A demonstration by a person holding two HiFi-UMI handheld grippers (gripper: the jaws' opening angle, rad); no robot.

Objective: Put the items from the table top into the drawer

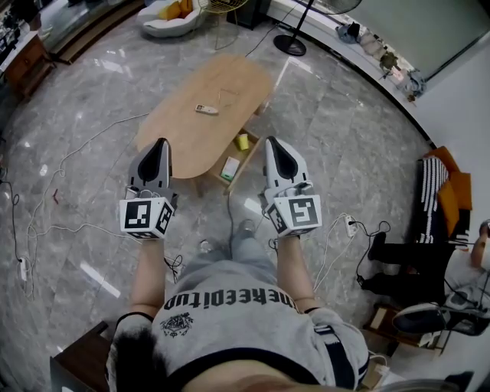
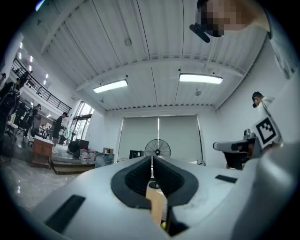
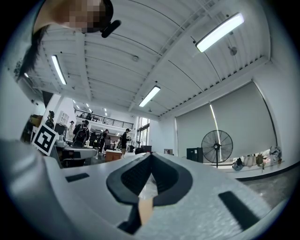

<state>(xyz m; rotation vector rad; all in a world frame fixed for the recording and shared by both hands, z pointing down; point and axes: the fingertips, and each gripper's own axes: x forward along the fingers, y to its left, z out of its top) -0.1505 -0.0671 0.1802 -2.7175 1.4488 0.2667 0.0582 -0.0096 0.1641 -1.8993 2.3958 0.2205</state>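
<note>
A light wooden oval table [image 1: 191, 122] stands ahead of me, and a small pale remote-like item [image 1: 206, 109] lies on its top. The drawer [image 1: 246, 157] at the table's near right side is pulled out; in it lie a yellow item [image 1: 243, 142] and a green-and-white box [image 1: 230, 168]. My left gripper [image 1: 159, 143] hovers over the table's near edge, shut and empty. My right gripper [image 1: 273, 142] is level with it just right of the drawer, also shut and empty. In the gripper views the left gripper [image 2: 152, 159] and right gripper [image 3: 150, 157] show pads pressed together.
Cables [image 1: 46, 230] trail over the grey marble floor, with a power strip [image 1: 352, 227] at my right. A standing fan's base [image 1: 289, 44] is beyond the table, a white seat [image 1: 172, 17] at the far left. An orange chair [image 1: 452, 191] and black gear stand at right.
</note>
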